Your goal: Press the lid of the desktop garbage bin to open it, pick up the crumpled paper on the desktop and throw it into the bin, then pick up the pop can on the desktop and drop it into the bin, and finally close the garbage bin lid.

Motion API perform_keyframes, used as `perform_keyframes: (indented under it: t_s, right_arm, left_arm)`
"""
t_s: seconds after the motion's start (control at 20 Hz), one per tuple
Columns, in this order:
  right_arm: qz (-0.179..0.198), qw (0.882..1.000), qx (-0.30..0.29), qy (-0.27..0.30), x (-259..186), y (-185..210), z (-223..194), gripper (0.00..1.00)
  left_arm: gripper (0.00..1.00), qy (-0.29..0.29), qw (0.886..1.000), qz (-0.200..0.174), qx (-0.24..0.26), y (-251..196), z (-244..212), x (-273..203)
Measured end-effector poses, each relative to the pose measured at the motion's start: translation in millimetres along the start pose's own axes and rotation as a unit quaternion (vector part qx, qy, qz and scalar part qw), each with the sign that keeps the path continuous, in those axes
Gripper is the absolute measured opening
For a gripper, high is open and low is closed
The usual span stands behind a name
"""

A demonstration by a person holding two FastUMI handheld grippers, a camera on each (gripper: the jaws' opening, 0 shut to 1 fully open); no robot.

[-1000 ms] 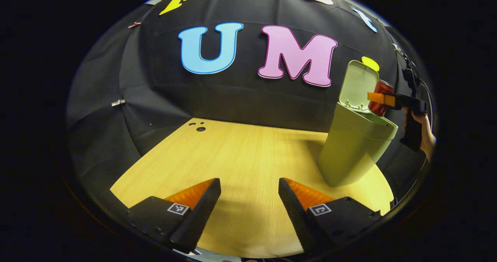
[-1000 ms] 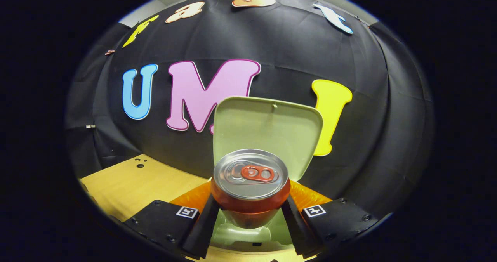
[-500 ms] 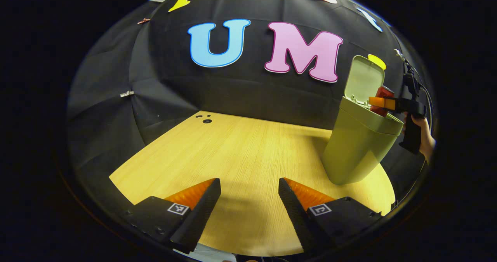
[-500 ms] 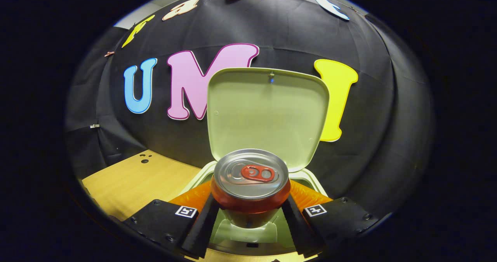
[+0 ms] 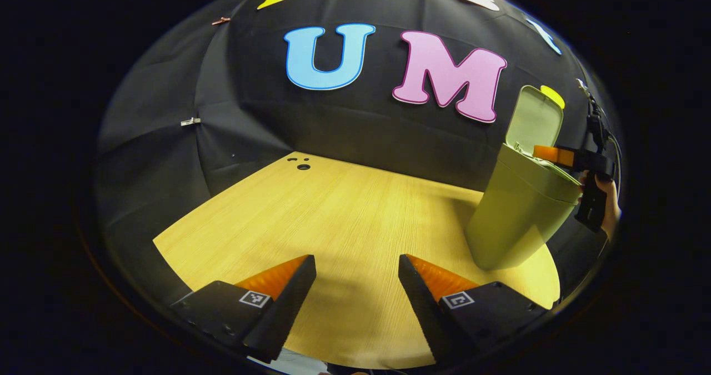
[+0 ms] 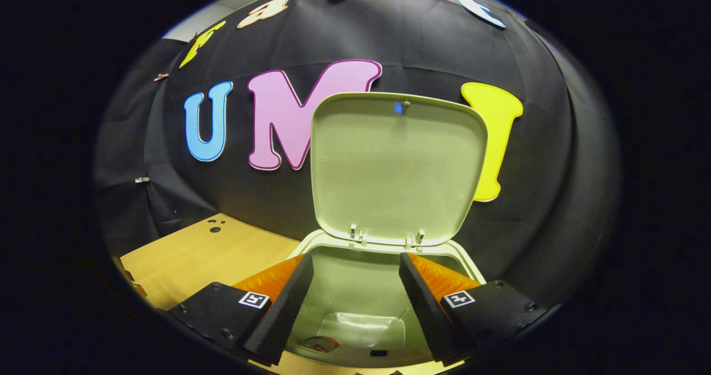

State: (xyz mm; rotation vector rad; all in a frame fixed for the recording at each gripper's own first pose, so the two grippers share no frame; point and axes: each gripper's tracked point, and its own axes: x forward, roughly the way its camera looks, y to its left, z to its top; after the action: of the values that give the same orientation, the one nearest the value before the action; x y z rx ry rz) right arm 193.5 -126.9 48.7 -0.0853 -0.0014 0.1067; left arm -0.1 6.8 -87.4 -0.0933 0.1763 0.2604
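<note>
Right gripper (image 6: 355,303) spread empty above the open garbage bin (image 5: 516,219) at the table's right edge, pop can (image 6: 321,344) lying inside; left gripper (image 5: 355,303) spread, idle; next, press lid (image 6: 397,166) down squarely until it latches.

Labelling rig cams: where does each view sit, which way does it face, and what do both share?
Left gripper view: rides the left gripper, low over the table, facing the booth wall; own open fingers; a hand holding the right gripper.
Right gripper view: rides the right gripper, above the bin, looking into it; own open fingers.
Shared: bin, raised lid, table.
</note>
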Motion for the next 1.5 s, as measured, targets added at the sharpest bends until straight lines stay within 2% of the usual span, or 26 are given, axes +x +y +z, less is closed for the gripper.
perform_keyframes:
  t_s: [0.3, 0.5, 0.8, 1.15, 1.5]
  right_arm:
    - [-0.004, 0.999, 0.019, -0.034, -4, -9, 46, 0.98]
    - [-0.004, 0.999, 0.001, -0.048, -2, -14, 76, 0.97]
    - [-0.022, 0.996, 0.002, -0.09, -7, -23, 144, 0.98]
    - [-0.028, 0.995, -0.006, -0.096, 11, -25, 189, 0.97]
    - [-0.031, 0.998, 0.008, -0.06, 58, -36, 199, 0.97]
  left_arm:
    - [0.96, 0.0, 1.0, 0.003, -0.003, -3, -1, 4]
    - [0.96, -0.005, 1.0, 0.008, -0.01, -6, 1, 5]
    - [0.96, -0.004, 1.0, -0.01, -0.013, -16, 1, 5]
    - [0.96, -0.012, 0.999, 0.012, -0.05, 8, 10, -1]
    - [0.96, 0.0, 0.995, 0.042, -0.093, 37, 2, -4]
